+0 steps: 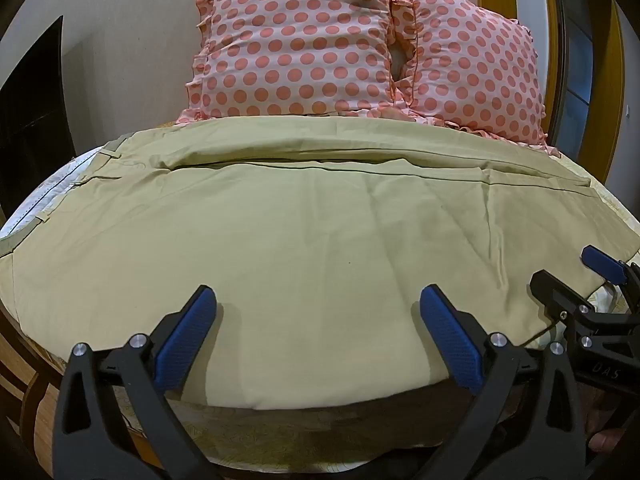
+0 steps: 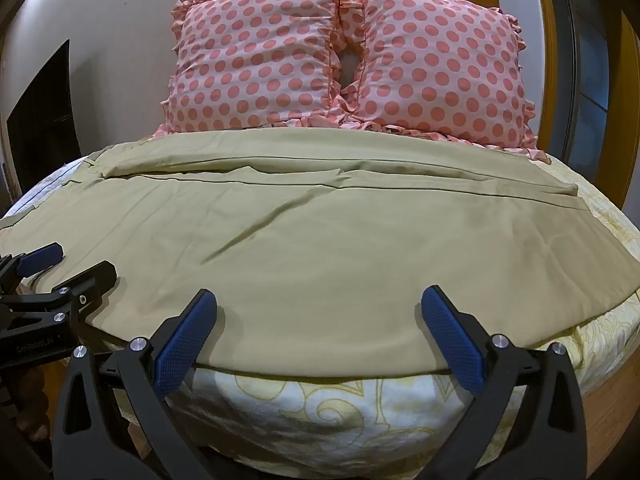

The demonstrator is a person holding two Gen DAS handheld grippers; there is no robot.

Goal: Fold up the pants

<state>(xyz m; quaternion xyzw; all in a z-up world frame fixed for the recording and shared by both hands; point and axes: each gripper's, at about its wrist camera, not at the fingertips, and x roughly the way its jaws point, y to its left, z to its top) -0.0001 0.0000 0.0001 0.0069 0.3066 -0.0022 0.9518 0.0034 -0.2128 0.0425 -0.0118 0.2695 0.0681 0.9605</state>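
Note:
The beige pants (image 1: 304, 240) lie spread flat across the bed, waistband with belt loops at the left, legs running to the right; they also show in the right wrist view (image 2: 320, 248). One leg lies folded along the far side. My left gripper (image 1: 318, 304) is open over the near edge of the pants, holding nothing. My right gripper (image 2: 320, 304) is open over the near edge further right, holding nothing. The right gripper shows at the right in the left wrist view (image 1: 576, 276); the left gripper shows at the left in the right wrist view (image 2: 76, 264).
Two pink polka-dot pillows (image 1: 296, 44) (image 2: 436, 60) stand against the wall at the head of the bed. A white and yellow patterned sheet (image 2: 320, 404) covers the mattress. The wooden bed frame (image 2: 612, 400) shows at the right. A dark panel (image 1: 32, 120) stands at the left.

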